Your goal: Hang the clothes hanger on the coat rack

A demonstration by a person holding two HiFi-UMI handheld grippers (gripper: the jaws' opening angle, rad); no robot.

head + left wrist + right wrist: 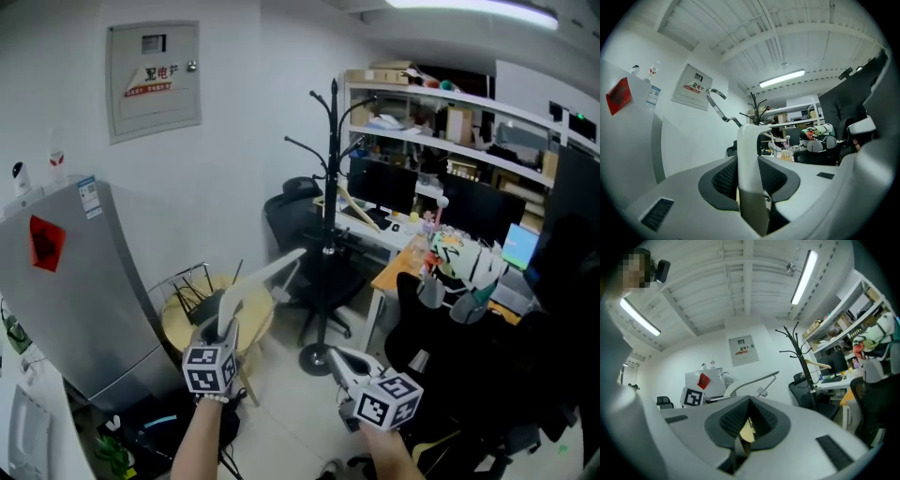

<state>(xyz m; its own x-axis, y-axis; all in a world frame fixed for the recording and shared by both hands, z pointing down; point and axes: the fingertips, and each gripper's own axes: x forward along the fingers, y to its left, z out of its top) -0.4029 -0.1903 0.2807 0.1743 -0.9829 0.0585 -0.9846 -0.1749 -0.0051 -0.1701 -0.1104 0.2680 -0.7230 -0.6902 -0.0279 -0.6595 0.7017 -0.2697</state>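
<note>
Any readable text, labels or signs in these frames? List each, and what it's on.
"配电", third character too blurred: red print on the wall panel box.
Smaller line beneath it: too small to read.
Blue-and-white label on the fridge: too small.
Red sticker on the fridge: nothing legible.
Marker cubes, left and right: square codes only, no words.
</note>
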